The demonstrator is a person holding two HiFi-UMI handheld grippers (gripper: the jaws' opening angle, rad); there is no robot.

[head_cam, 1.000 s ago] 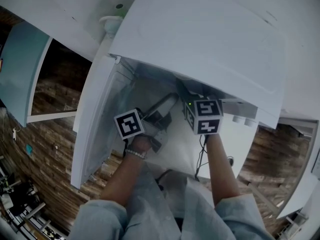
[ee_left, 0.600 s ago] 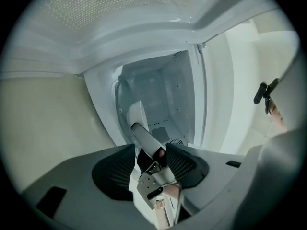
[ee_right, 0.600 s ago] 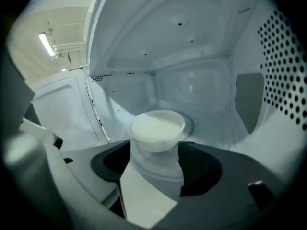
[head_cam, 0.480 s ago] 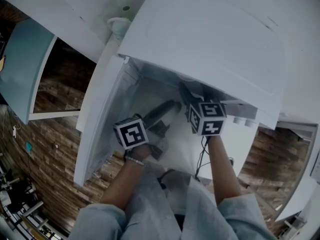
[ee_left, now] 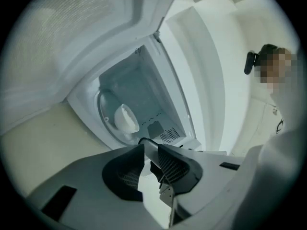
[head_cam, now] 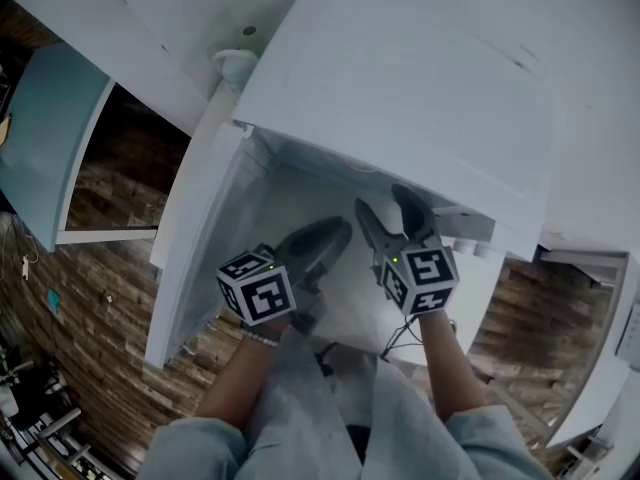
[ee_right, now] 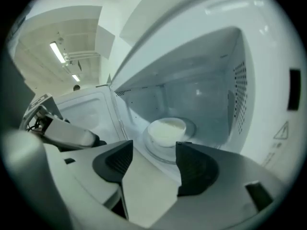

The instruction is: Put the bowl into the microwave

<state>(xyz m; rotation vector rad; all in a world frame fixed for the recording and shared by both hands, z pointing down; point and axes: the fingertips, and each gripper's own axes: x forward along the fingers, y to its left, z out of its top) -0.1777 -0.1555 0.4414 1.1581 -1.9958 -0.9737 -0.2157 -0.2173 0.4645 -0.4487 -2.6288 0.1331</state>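
The bowl (ee_right: 166,130) sits on the turntable (ee_right: 191,127) inside the microwave (head_cam: 400,88), straight ahead of the right gripper (ee_right: 153,150) and well apart from it. That gripper's fingers (ee_right: 194,171) stand wide, just beginning to close on nothing. The left gripper (ee_left: 146,150) is also closing and holds nothing. The door (head_cam: 195,248) hangs open on the left, so the left gripper is likely nearer for shutting it.
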